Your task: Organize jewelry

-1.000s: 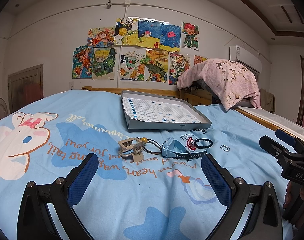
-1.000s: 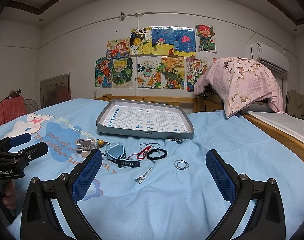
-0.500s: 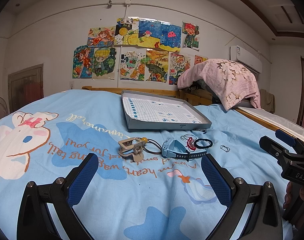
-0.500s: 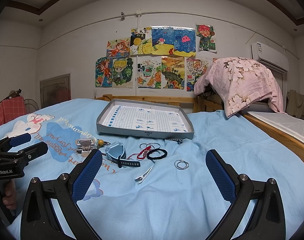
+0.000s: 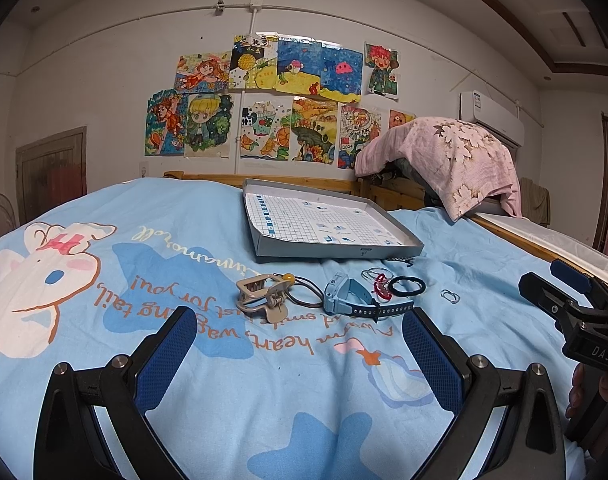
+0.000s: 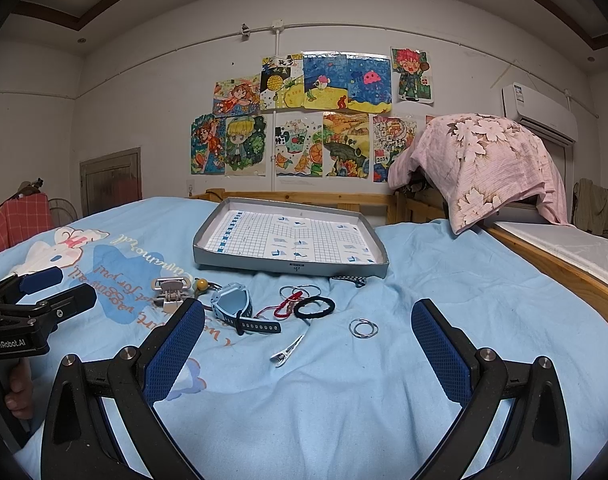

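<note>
Small accessories lie in a row on the blue bedspread in front of a shallow grey box lid [image 6: 292, 266] [image 5: 336, 252]. From the left: a beige claw hair clip [image 5: 260, 294] [image 6: 170, 290], a light blue watch [image 5: 350, 300] [image 6: 232, 306], a red cord bracelet [image 6: 286, 306], a black hair tie [image 6: 314, 306] [image 5: 407, 285], a metal hair clip [image 6: 288, 350] and joined silver rings [image 6: 363, 327] [image 5: 450, 295]. My left gripper [image 5: 300, 344] is open, short of the watch. My right gripper [image 6: 308, 344] is open, near the metal clip. Neither holds anything.
A wooden bed frame [image 6: 560, 268] runs along the right side. A pink floral cloth [image 6: 488, 164] hangs over the headboard corner. Drawings cover the far wall. The right gripper's body [image 5: 580, 320] and a person's hand [image 5: 592, 392] show at the left view's right edge.
</note>
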`<move>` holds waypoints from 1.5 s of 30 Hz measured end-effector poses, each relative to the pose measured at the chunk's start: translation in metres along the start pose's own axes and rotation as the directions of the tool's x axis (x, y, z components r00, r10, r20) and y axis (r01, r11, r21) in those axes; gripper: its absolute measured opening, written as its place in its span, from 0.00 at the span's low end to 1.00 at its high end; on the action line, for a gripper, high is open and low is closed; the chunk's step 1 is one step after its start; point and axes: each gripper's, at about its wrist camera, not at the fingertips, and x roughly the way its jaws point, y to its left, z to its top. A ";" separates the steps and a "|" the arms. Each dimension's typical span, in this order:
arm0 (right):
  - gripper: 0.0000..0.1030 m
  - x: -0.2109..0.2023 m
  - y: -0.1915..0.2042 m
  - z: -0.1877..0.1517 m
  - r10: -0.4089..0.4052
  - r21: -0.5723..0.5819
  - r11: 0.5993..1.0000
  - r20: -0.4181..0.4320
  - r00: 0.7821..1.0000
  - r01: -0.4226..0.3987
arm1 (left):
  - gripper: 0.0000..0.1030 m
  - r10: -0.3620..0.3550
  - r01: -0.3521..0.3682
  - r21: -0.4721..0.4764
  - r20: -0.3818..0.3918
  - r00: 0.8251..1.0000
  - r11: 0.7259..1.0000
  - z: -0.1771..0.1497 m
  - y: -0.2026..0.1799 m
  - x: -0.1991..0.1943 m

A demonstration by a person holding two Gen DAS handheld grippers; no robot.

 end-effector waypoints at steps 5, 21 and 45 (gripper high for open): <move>0.99 0.000 0.000 0.000 0.000 0.001 1.000 0.000 1.000 0.000 | 1.00 0.000 0.000 -0.001 -0.001 1.000 1.000 0.000 0.000 0.000; 0.99 0.005 -0.003 0.000 0.017 0.018 1.000 -0.029 0.999 -0.017 | 1.00 0.003 -0.003 -0.007 -0.011 1.000 1.000 0.002 -0.001 0.000; 0.99 0.132 0.009 0.034 0.262 0.032 0.965 -0.189 0.946 -0.260 | 1.00 0.001 -0.025 -0.086 -0.263 0.965 0.996 0.039 0.057 0.108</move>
